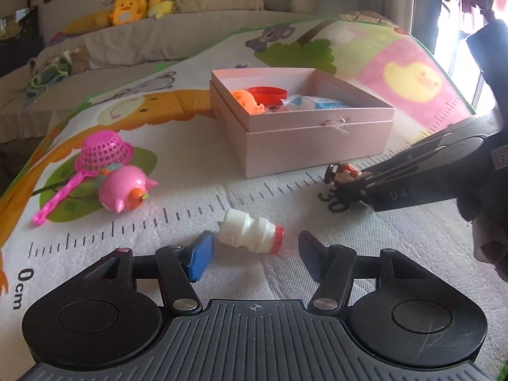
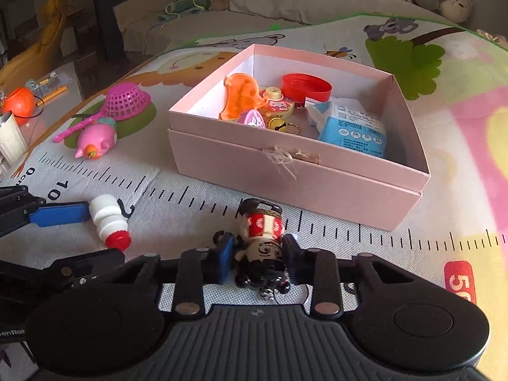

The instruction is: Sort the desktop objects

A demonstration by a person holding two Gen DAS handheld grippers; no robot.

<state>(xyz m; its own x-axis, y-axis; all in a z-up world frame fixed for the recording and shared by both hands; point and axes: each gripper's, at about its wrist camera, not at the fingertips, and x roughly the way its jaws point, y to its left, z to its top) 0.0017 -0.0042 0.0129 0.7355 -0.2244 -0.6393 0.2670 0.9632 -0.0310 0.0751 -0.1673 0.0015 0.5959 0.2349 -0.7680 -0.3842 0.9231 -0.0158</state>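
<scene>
A small white bottle with a red cap (image 1: 250, 233) lies on its side on the play mat, between the spread blue pads of my left gripper (image 1: 254, 252), which is open around it; it also shows in the right wrist view (image 2: 109, 222). My right gripper (image 2: 257, 258) is shut on a doll figurine in red and white dress with black hair (image 2: 262, 244), low over the mat in front of the pink box (image 2: 317, 184). The figurine (image 1: 344, 173) and right gripper (image 1: 344, 190) also show in the left wrist view. The pink box (image 1: 304, 146) holds several small items.
A pink pig toy (image 1: 127, 189) and a pink net scoop (image 1: 101, 155) lie left of the box. The mat has a printed ruler. Plush toys (image 1: 139, 3) and cushions sit behind. An orange ball (image 2: 19, 104) sits on a side table at far left.
</scene>
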